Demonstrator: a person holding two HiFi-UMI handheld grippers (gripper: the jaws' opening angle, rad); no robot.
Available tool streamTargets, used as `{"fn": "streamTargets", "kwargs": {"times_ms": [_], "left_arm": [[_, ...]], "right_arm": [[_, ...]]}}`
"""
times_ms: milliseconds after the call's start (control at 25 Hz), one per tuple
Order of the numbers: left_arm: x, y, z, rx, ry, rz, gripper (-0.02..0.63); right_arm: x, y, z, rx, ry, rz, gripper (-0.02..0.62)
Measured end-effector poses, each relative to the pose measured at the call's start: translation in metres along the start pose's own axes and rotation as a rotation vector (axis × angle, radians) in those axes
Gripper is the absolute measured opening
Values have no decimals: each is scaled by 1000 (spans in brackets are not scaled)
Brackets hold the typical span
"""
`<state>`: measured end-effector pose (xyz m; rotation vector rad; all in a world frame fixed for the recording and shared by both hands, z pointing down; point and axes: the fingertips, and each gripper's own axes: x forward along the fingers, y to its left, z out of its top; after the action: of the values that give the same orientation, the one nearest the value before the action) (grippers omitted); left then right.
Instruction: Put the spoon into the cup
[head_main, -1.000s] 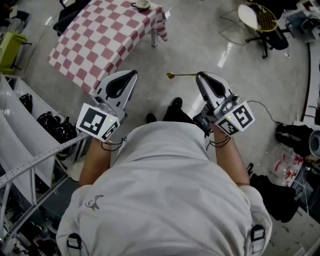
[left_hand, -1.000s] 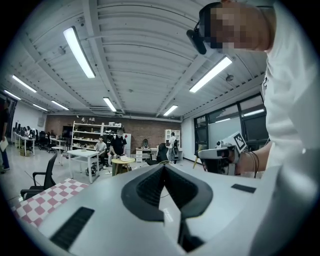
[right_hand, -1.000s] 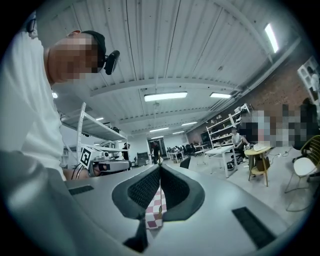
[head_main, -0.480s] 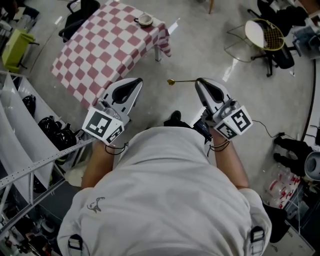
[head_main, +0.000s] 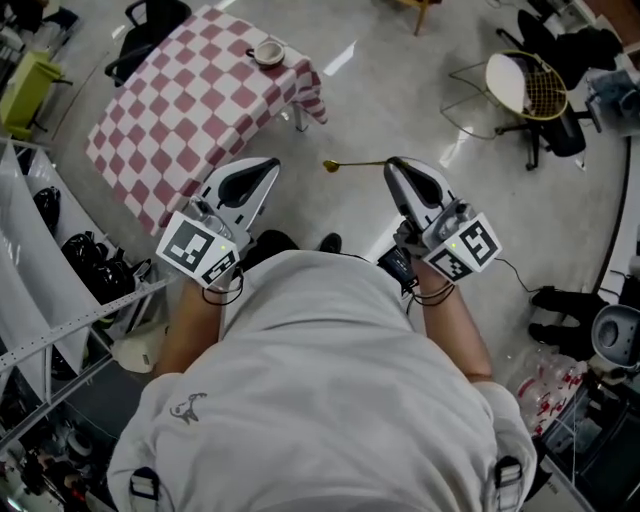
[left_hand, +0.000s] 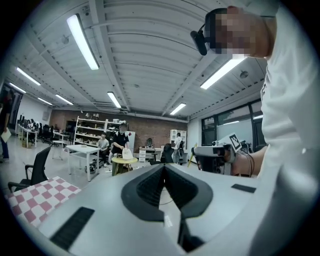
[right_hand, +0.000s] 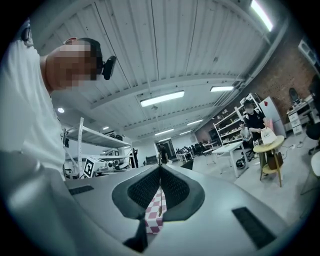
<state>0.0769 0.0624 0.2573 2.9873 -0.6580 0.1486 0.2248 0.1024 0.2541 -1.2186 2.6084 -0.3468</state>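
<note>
Gold spoon (head_main: 345, 164) pinched in right gripper (head_main: 392, 165) fingers. Left gripper (head_main: 270, 165) fingers pressed together, empty. Cup (head_main: 267, 52) well apart on checked counter (head_main: 180, 110). Spoon not in cup yet.

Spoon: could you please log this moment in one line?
right gripper: shut on spoon | left gripper: shut, empty | cup: on checkered table
</note>
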Motion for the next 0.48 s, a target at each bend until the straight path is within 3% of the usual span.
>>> {"fn": "streamTargets", "kwargs": {"times_ms": [160, 480], "left_arm": [[12, 13, -2, -31, 13, 22, 14], [28, 54, 1, -14, 12, 22, 14]], "right_arm": [[8, -16, 4, 2, 10, 15, 34], [41, -43, 1, 18, 2, 1, 34]]}}
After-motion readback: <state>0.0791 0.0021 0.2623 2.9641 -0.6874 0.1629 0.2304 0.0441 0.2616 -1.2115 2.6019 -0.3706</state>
